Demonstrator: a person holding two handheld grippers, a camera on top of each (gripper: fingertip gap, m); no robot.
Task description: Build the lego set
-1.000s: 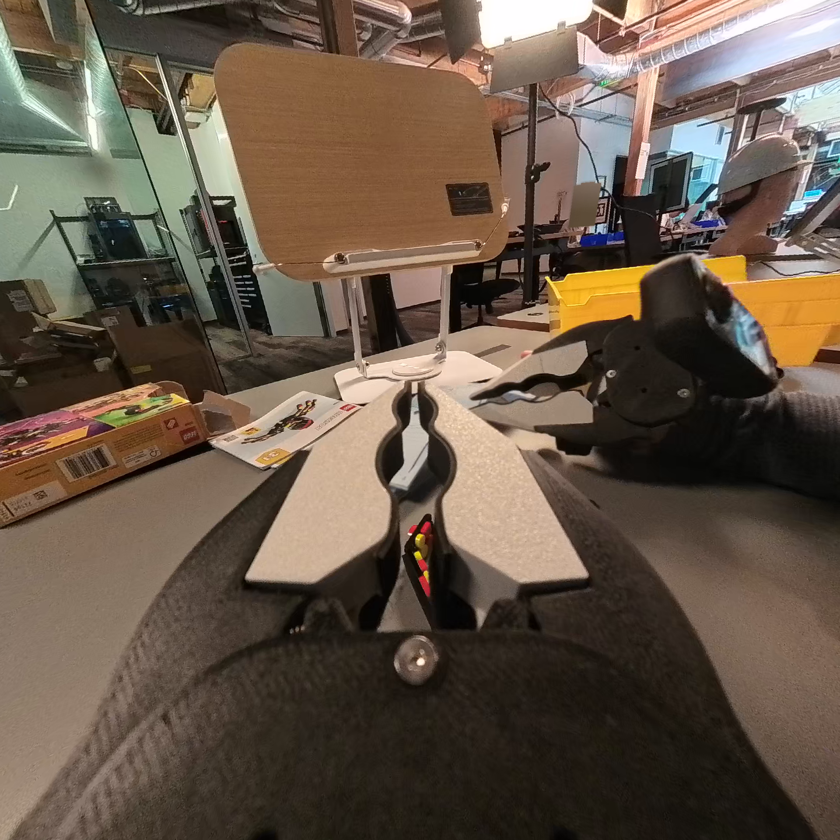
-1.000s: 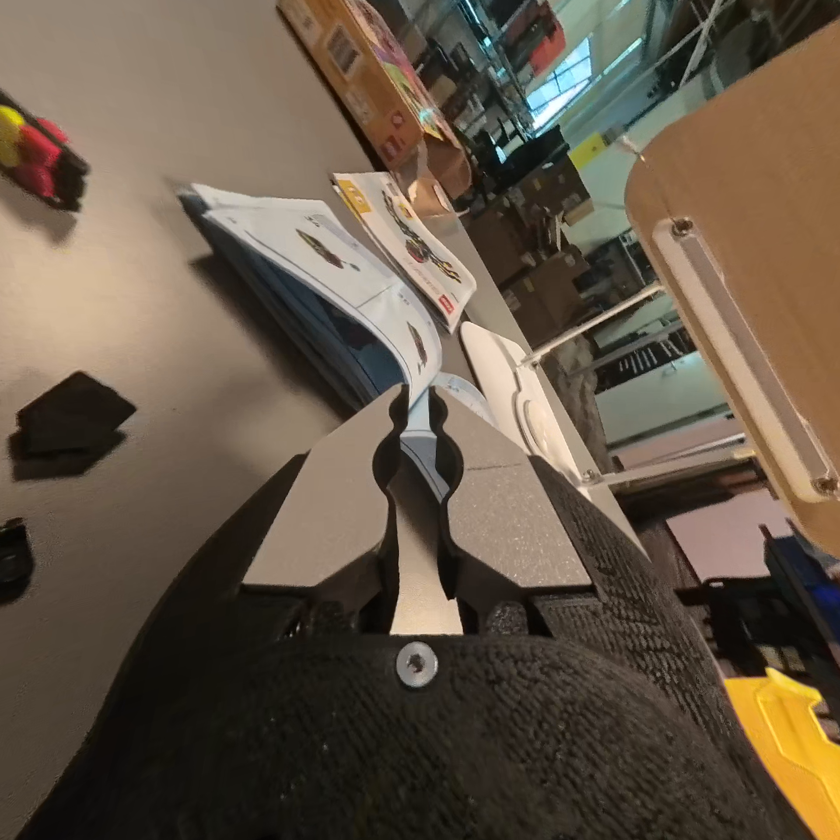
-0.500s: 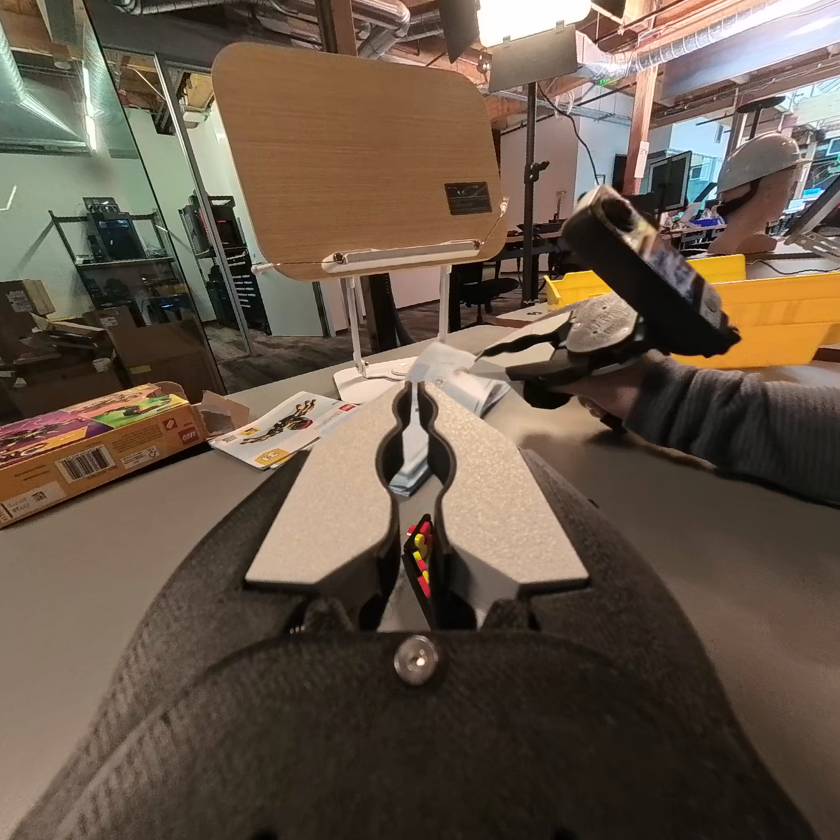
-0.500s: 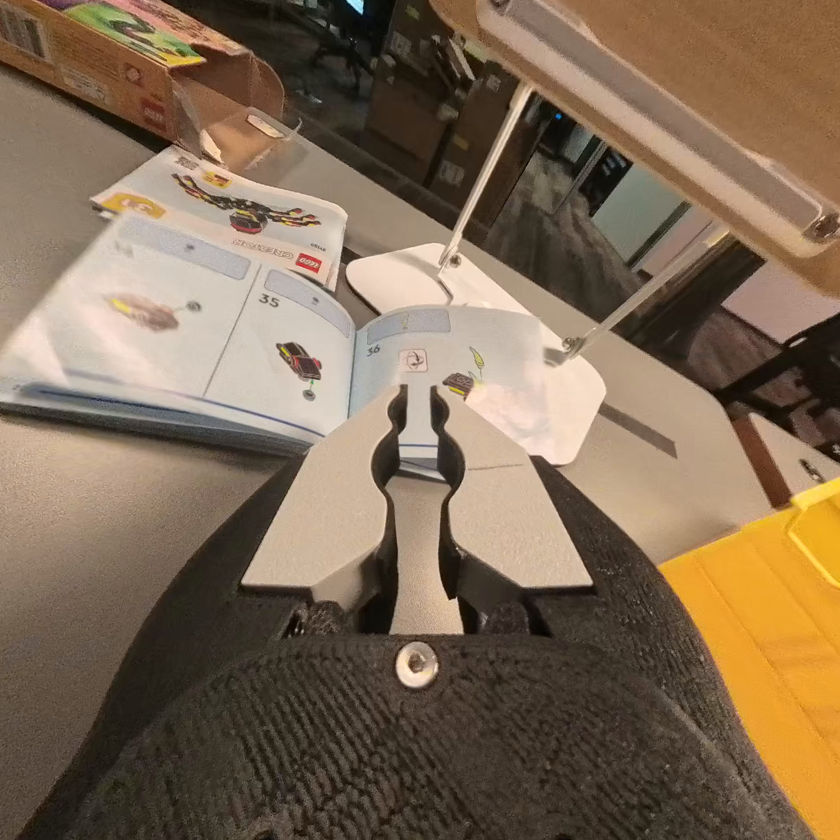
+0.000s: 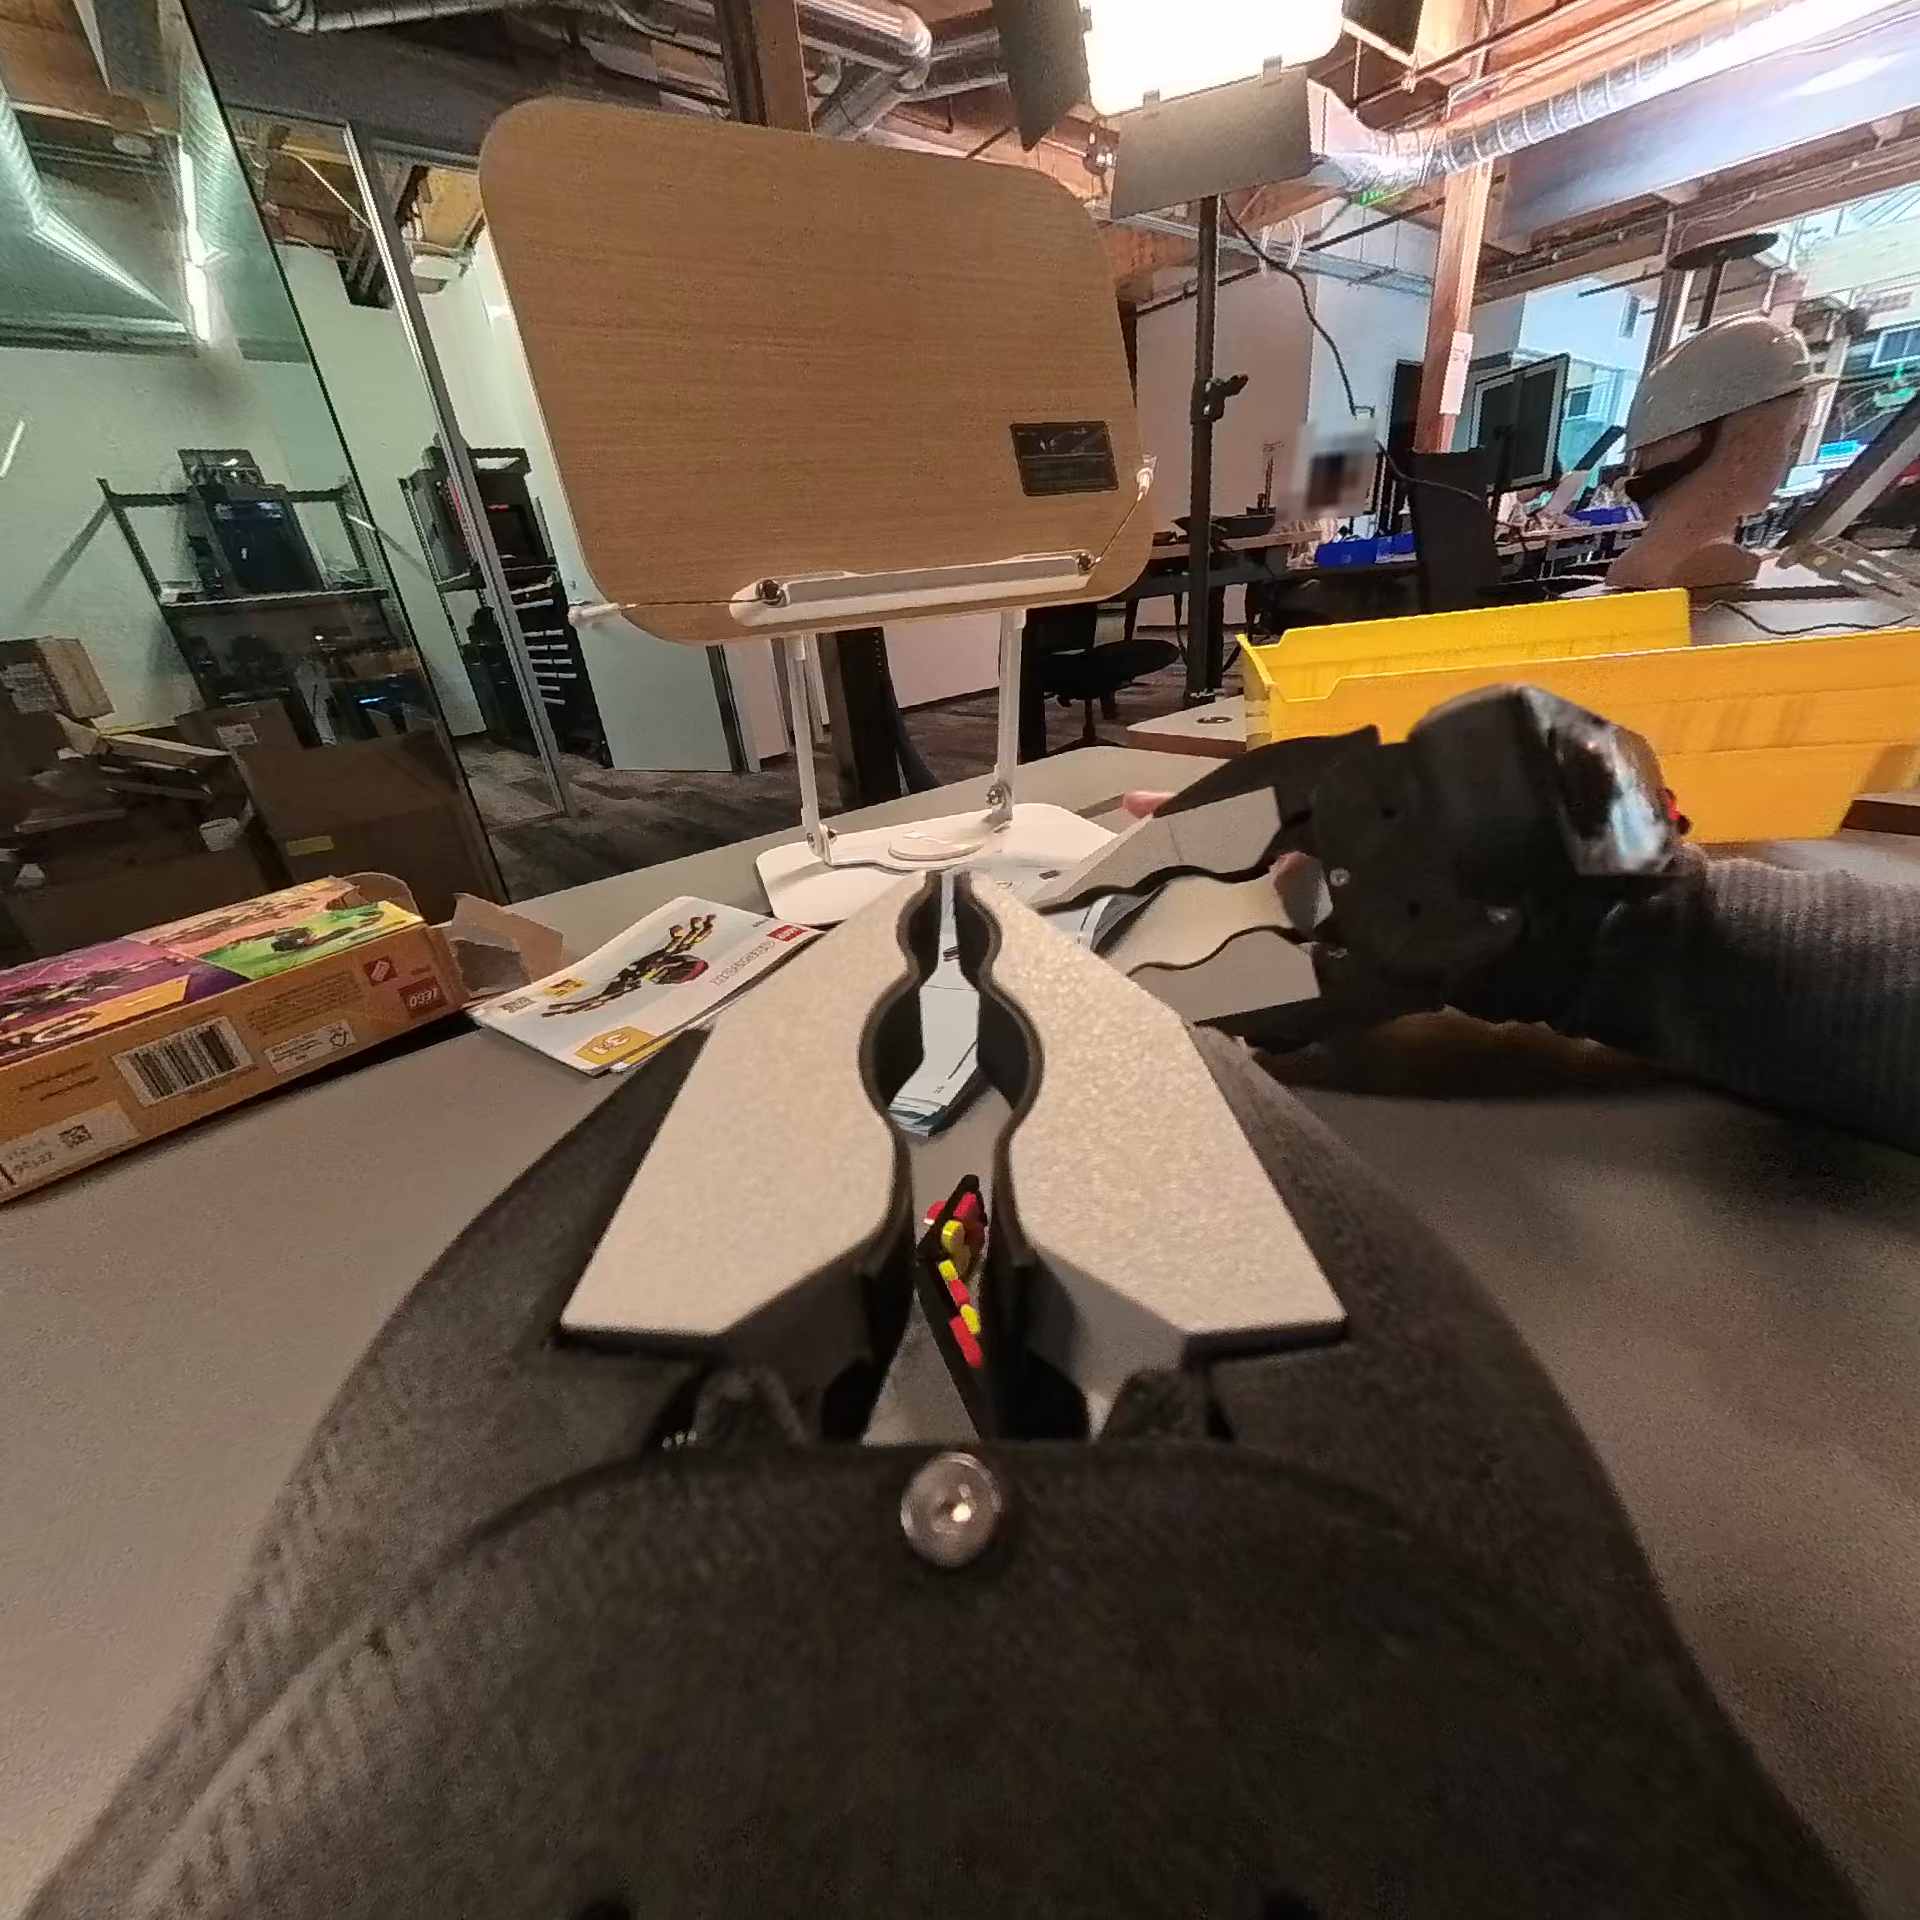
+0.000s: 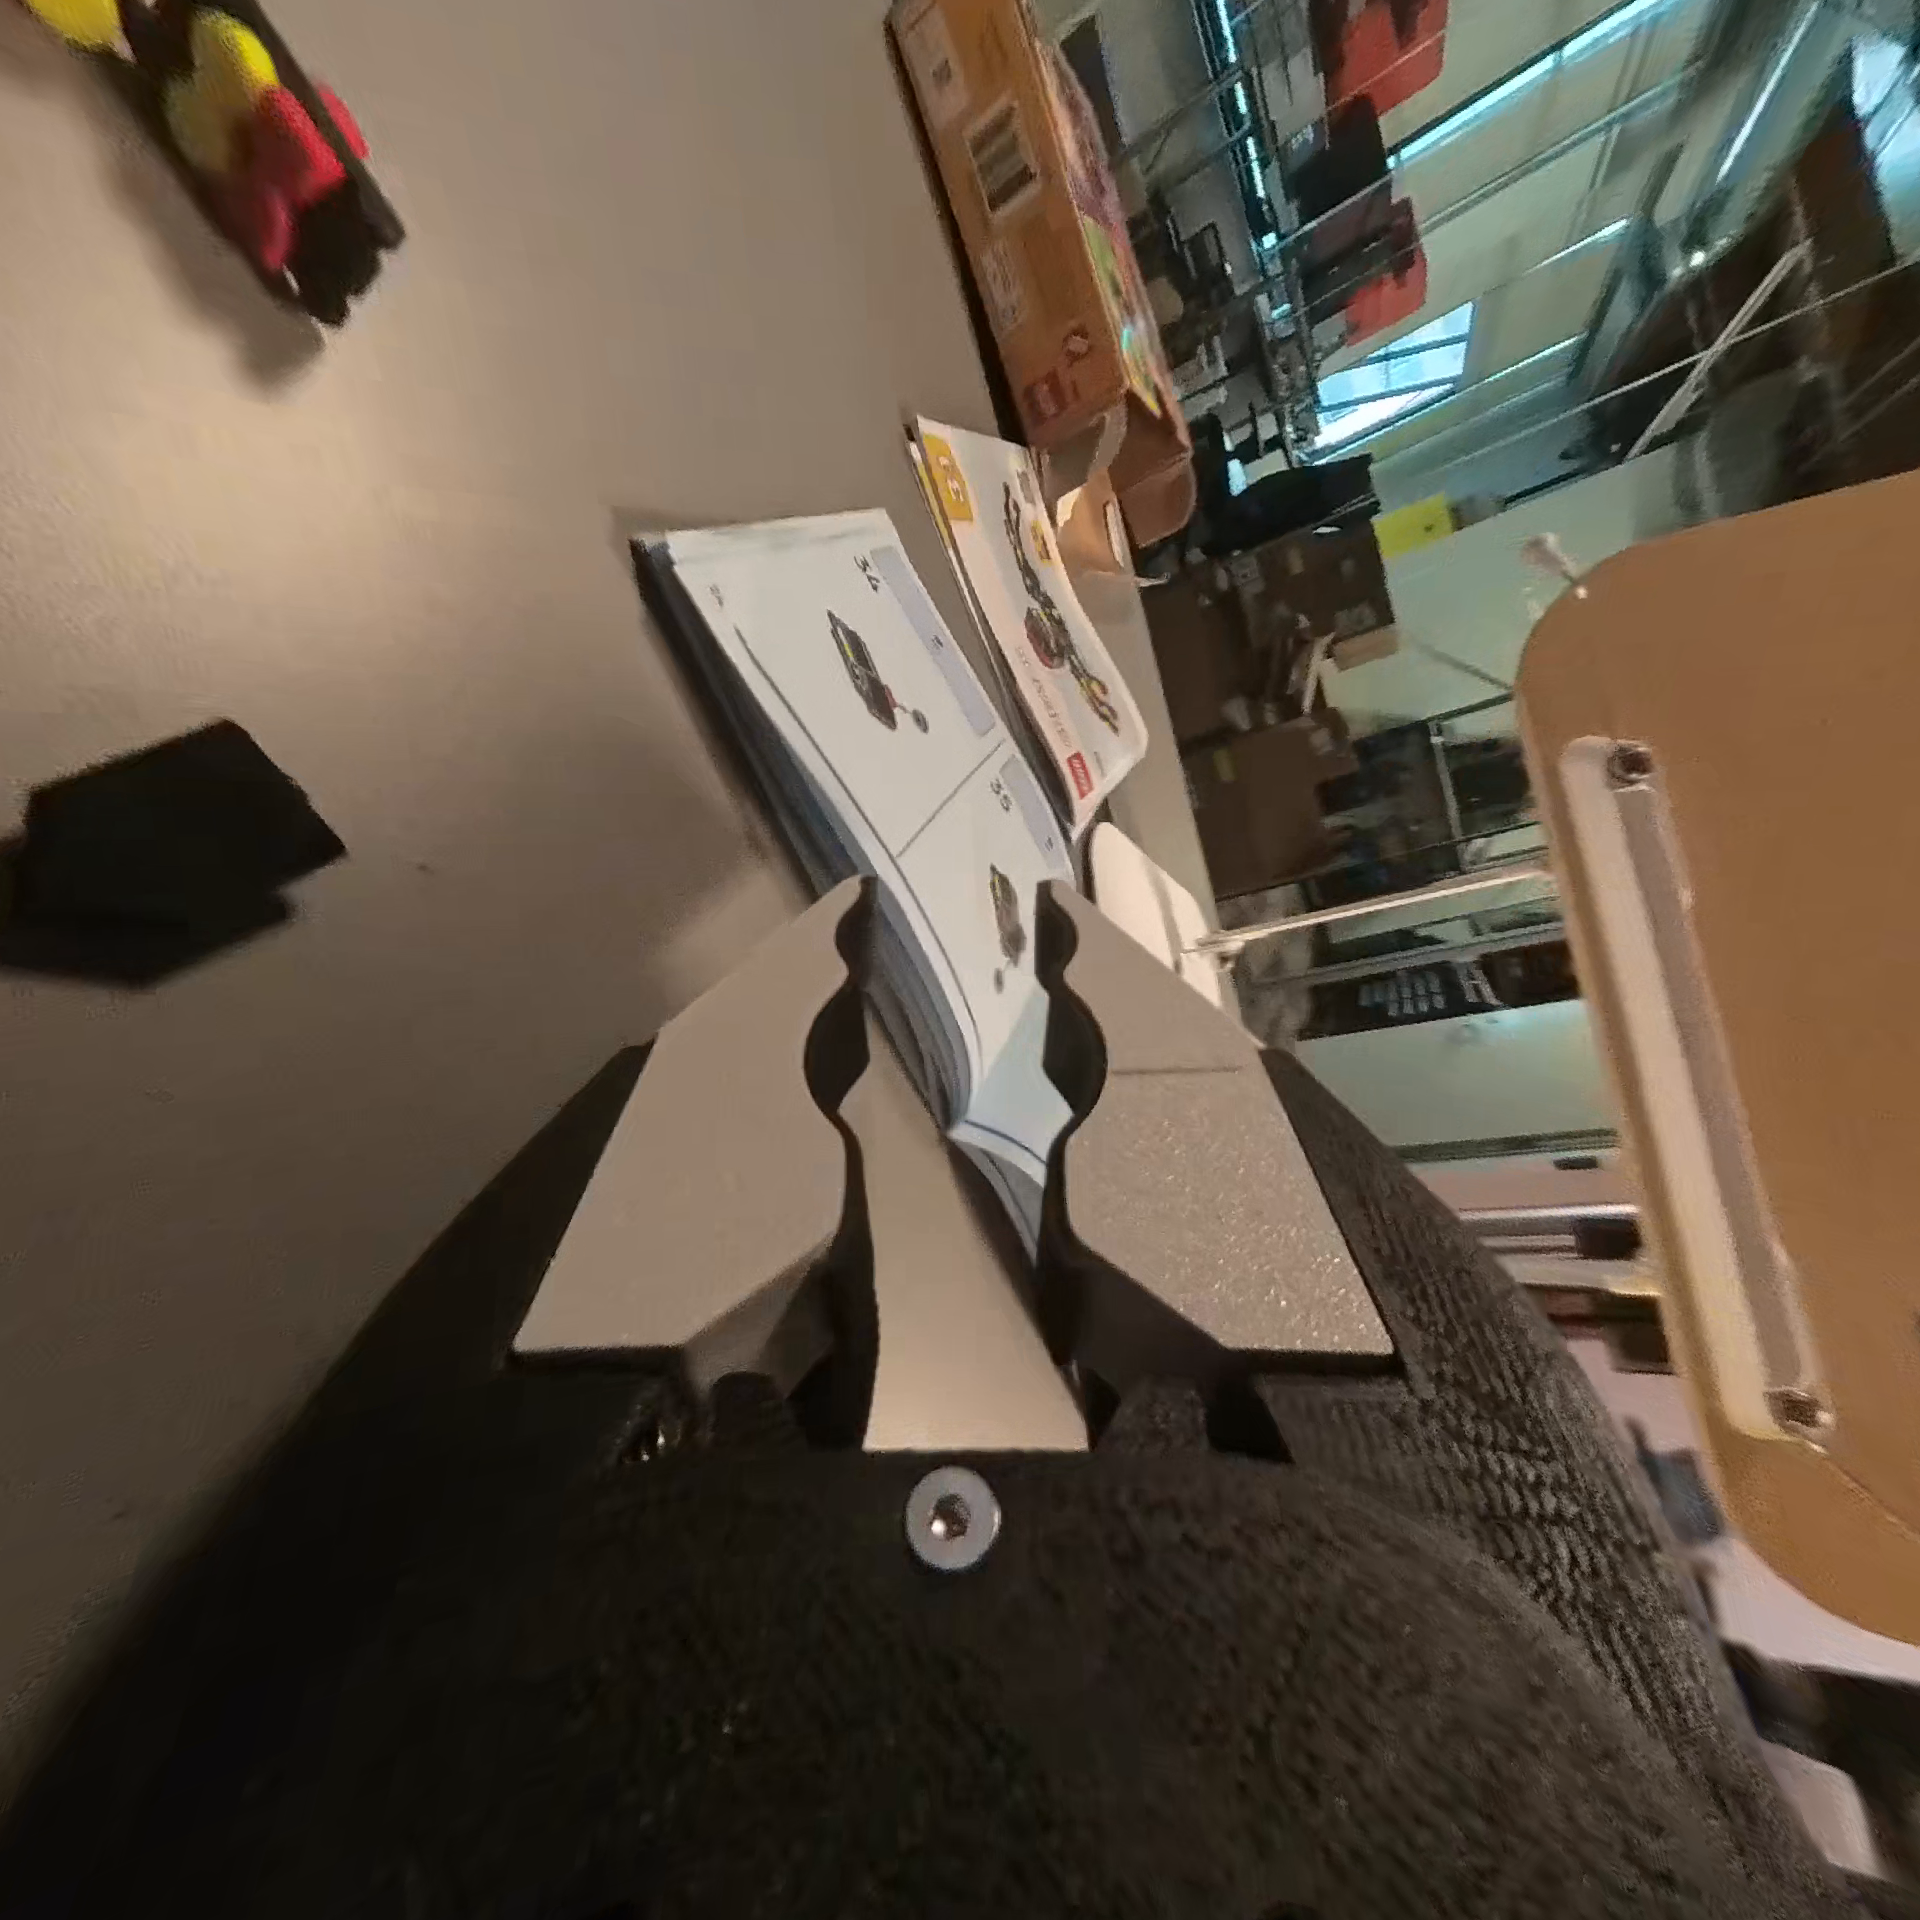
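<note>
Left gripper (image 5: 948,891): low over the grey table (image 5: 260,1299), level, pointing at the book stand (image 5: 810,384); jaws nearly together, gripping nothing.
Right gripper (image 6: 951,902): rolled onto its side, jaws parted around the edge of the open instruction booklet (image 6: 883,727), not pinching it; a knit sleeve (image 5: 1787,997) covers the forearm.
Lego build (image 6: 260,166): black base with red and yellow studs, flat on the table, partly cut off by the frame.
Materials: matte grey fingers (image 5: 1101,1122), wood-grain stand board, cardboard box (image 5: 187,1029), second glossy booklet (image 5: 644,987), yellow plastic bin (image 5: 1558,696).
Hard to make out: blurred loose black piece (image 6: 166,842); most of the build hidden between the left jaws.
</note>
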